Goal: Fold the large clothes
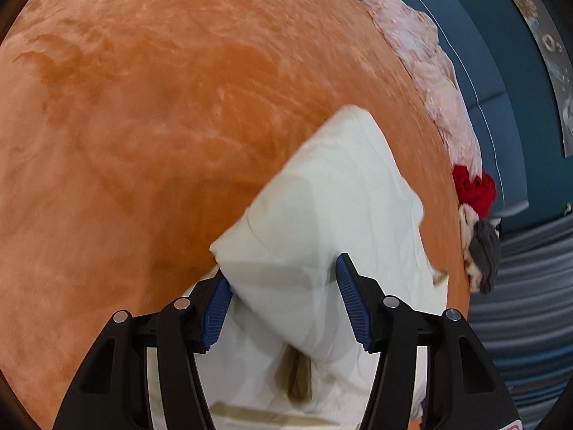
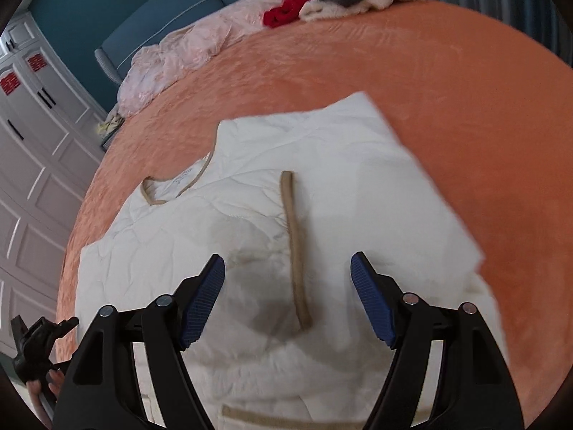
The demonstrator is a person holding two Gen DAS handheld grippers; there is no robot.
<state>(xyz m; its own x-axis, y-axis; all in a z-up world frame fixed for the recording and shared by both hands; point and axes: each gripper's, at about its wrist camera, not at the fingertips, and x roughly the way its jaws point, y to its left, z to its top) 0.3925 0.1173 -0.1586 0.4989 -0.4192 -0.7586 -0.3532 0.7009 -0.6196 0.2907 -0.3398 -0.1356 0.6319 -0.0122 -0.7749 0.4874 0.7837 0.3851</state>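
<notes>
Garment [image 2: 322,193], white with tan trim, lies spread on the orange bedspread [image 2: 447,89], one side already flapped over the middle. Left gripper [image 1: 283,297] hangs wide open over that folded flap, one pad brushing its edge, holding nothing. Right gripper [image 2: 286,297] is spread open too, straddling the tan trim strip [image 2: 292,243], empty. Best play now: pinch the doubled edge low and flat, both tools level, then carry it across evenly so no creases form.

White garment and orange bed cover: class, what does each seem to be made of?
White garment: probably light padded or quilted fabric, matte and softly creased, with tan trim. Orange bed cover: likely plush fleece or velvet, its brushed nap showing streaky sheen.
</notes>
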